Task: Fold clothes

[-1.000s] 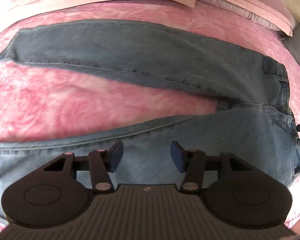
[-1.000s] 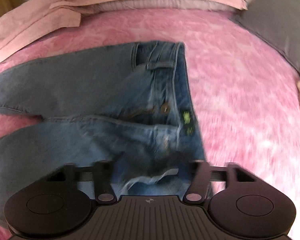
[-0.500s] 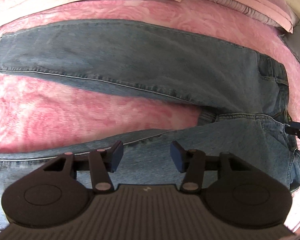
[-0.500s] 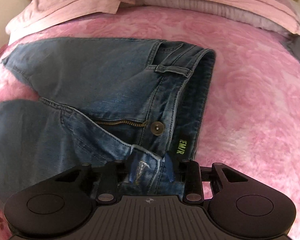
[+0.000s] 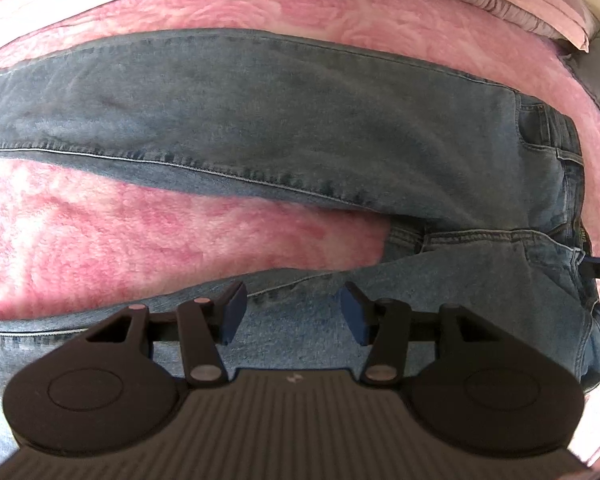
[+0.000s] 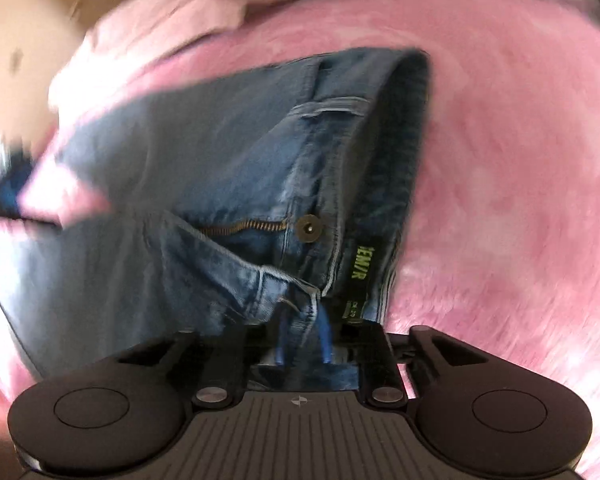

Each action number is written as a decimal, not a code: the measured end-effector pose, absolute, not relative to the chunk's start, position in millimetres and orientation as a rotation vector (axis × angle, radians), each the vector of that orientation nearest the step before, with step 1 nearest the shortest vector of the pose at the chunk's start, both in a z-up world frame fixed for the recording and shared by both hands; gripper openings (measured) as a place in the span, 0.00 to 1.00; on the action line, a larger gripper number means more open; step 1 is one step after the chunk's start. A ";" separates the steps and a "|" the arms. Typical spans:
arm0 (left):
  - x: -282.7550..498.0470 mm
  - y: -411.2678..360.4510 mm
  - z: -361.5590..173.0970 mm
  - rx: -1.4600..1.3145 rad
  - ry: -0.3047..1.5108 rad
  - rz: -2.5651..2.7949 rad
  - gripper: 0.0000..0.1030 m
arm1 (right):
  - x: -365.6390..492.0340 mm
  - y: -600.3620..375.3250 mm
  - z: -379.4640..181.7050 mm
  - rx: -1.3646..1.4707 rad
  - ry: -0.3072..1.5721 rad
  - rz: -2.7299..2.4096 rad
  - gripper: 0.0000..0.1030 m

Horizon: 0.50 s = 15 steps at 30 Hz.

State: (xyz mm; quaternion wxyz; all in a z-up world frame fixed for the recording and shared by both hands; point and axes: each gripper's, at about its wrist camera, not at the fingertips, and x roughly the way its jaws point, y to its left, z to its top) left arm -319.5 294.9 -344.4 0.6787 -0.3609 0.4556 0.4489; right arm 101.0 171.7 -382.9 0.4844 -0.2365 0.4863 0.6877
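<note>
The jeans (image 5: 300,120) lie spread on the pink blanket (image 5: 140,232), heavy, limp denim that sags unless gripped at thick seams. The right gripper (image 6: 302,340) is closing on the waistband (image 6: 296,300) near the fly, a firm hold; the left gripper (image 5: 292,312) hovers open over the near leg.

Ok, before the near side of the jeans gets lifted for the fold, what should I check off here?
1. Blue denim jeans lie spread on the fuzzy pink blanket: ok.
2. Right tool has the waistband between its closing jaws: ok.
3. Right grip fully tight: cannot tell, picture blurred.
4. Left tool holds the near leg: not ok, open above the denim.
5. Far leg flat: ok.
</note>
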 end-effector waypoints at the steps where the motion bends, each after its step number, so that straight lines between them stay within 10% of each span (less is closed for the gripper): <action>1: -319.6 295.4 -344.3 -0.814 1.025 1.009 0.46 | 105.3 168.0 -385.3 -0.517 1.246 1.649 0.25; 15: -329.3 296.7 -345.2 -0.855 1.040 1.032 0.46 | 148.3 125.1 -423.5 -0.047 1.790 1.435 0.26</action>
